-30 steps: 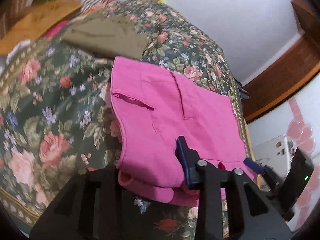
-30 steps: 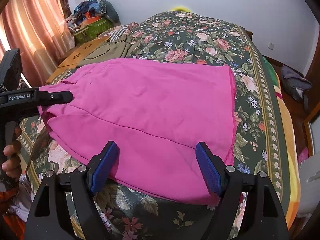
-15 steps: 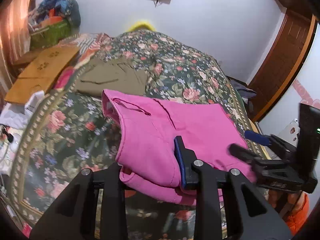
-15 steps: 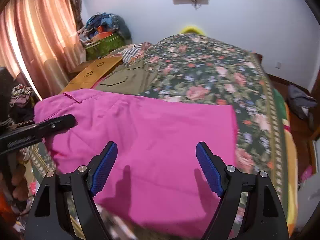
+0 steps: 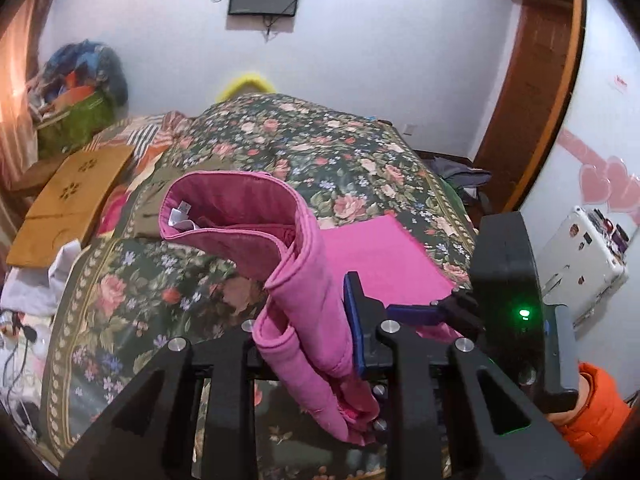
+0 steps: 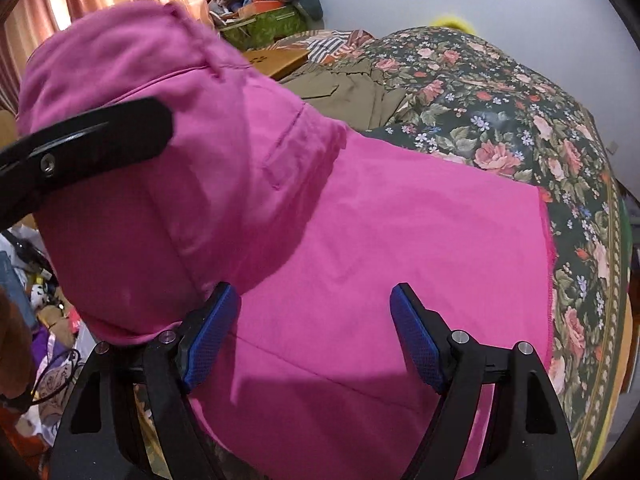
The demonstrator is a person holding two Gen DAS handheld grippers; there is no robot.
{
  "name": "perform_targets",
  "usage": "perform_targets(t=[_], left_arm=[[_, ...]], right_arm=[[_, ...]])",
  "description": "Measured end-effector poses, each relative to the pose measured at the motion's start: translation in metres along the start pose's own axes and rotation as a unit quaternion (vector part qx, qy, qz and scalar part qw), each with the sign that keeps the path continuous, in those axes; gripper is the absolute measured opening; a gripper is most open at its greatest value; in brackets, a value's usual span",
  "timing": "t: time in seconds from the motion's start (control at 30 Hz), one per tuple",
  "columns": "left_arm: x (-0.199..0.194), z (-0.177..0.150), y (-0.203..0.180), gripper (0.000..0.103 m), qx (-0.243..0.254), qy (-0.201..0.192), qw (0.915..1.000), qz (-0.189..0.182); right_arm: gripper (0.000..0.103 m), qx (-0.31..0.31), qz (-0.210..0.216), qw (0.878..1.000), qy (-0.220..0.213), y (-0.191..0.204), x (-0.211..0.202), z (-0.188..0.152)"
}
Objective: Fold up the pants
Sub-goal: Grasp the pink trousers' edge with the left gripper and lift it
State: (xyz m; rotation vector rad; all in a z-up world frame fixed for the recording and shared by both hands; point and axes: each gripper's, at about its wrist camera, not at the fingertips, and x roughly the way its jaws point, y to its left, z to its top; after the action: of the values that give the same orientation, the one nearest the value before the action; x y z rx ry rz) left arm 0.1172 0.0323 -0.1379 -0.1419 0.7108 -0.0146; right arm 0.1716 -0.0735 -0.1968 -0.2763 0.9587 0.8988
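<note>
Mostly floral bedspread (image 5: 280,140) fills both views, pink pants (image 6: 400,240) spread across it. Olive garment (image 6: 352,88) lies just beyond, wooden board (image 5: 68,196) off the bed's far side. Left gripper (image 5: 316,320), jaws closing, pinches the bunched waistband, lifted clear of the bed. Right gripper (image 6: 312,336) hovers over the flat pant legs, jaws wide apart, nothing between.

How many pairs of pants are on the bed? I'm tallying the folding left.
2. The pink pants lie across the near bedspread, waist end lifted by the left gripper. The olive pants lie flat beyond them. The clutter may hide others.
</note>
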Motion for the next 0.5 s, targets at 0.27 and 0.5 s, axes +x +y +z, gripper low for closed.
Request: perform_targets(t=[0.27, 0.5], left_arm=[[0.005, 0.007, -0.024, 0.023, 0.04, 0.005, 0.9992, -0.004], [0.011, 0.011, -0.052, 0.023, 0.079, 0.008, 0.9968, -0.005]], right_arm=[[0.076, 0.055, -0.039, 0.997, -0.045, -0.032, -0.051, -0.03], [0.077, 0.094, -0.076, 0.992, -0.03, -0.06, -0.058, -0.064]])
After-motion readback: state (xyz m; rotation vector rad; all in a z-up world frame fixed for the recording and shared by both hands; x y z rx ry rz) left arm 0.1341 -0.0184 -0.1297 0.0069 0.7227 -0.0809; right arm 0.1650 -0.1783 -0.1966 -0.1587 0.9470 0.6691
